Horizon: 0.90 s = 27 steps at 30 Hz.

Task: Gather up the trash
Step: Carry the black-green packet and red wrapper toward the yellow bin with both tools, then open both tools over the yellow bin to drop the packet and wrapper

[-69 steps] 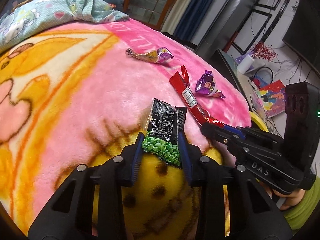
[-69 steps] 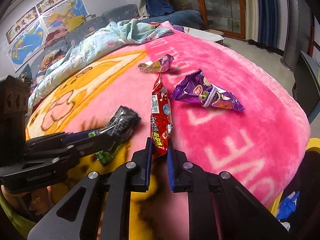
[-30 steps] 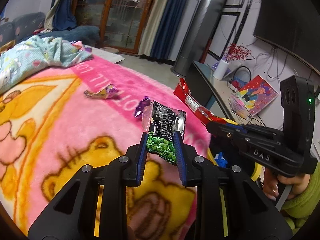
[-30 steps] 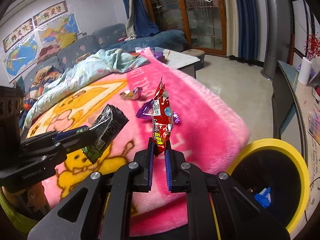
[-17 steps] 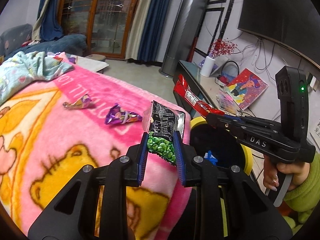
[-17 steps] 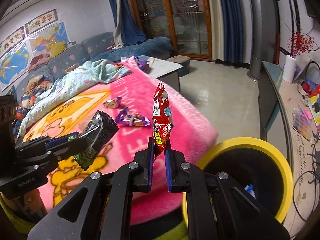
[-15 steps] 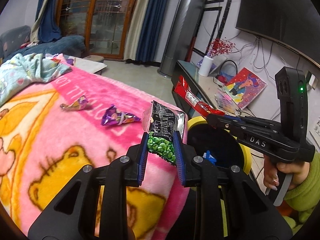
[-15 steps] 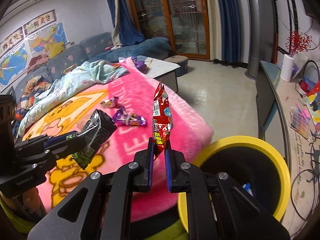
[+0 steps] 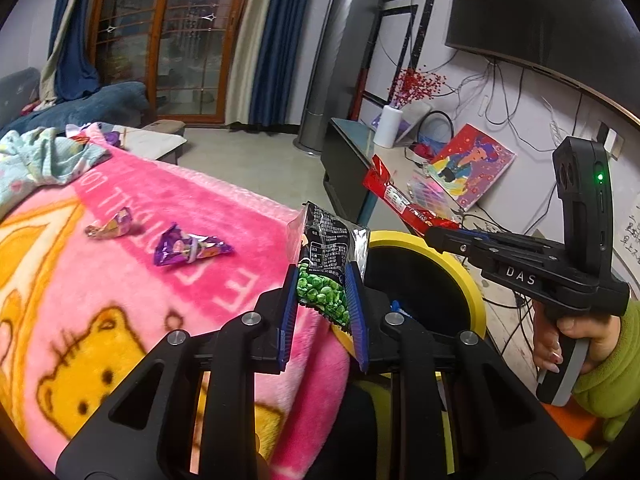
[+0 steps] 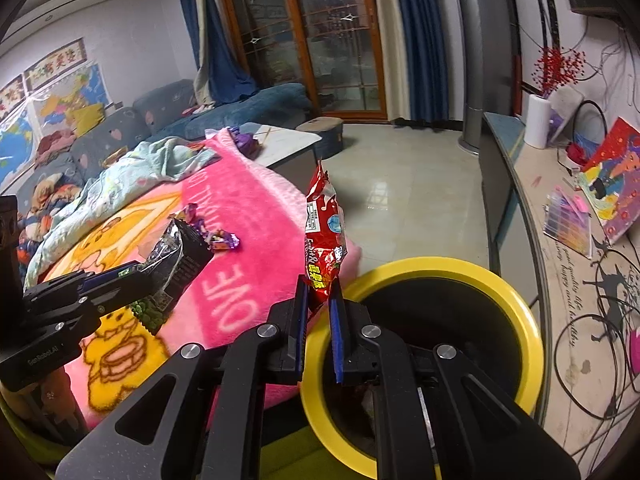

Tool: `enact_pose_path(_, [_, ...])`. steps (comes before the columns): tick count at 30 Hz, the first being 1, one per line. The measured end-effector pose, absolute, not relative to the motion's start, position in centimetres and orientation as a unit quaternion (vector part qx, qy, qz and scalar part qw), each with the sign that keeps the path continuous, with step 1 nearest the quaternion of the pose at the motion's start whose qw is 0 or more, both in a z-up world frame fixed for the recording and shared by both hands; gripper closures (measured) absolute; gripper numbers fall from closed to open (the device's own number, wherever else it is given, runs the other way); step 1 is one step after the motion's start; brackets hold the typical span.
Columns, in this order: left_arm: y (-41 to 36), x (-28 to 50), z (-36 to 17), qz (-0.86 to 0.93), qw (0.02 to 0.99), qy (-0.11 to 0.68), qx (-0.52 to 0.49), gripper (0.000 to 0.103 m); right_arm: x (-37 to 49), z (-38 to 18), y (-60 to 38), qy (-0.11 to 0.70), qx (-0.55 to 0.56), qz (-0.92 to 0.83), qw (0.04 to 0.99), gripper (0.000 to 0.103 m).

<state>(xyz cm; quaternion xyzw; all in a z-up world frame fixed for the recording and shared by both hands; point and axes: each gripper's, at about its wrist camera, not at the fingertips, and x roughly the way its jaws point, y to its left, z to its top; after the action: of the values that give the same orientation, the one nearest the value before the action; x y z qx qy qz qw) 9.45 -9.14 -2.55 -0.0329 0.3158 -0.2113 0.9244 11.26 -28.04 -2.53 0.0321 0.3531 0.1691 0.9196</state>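
right wrist view: right tongs [image 10: 319, 322] clamping upright red foil snack wrapper [image 10: 324, 240] beside round yellow-rimmed bin [image 10: 532, 344]; left tongs [image 9: 323, 312] pinching black-green pea packet [image 9: 328, 256] near rim.

A pink blanket [image 9: 120, 280] covers the bed. A crumpled blue sheet [image 10: 132, 176] lies at its far end. A television [image 9: 540, 12] hangs on the wall beyond the blanket.
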Motion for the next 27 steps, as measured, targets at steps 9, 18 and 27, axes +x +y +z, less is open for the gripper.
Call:
enact_pose_path(9, [-11.9,9.8,-2.7,-0.233,0.920,0.313,-0.019,0.086,10.7,-2.5,-31.2,0.350,0.045,0.137,0.925,0.093])
enact_pose_path(18, [-15.1,10.4,-3.3,-0.257,0.914,0.314,0.003,0.086,10.2,-3.2,-35.1,0.358,0.071,0.099,0.926,0.093])
enact_pose_path(27, [-19.0,10.6,-4.2,-0.289,0.903,0.317,0.034,0.086,10.2,-4.4,-38.2,0.374,0.096,0.058,0.921,0.093])
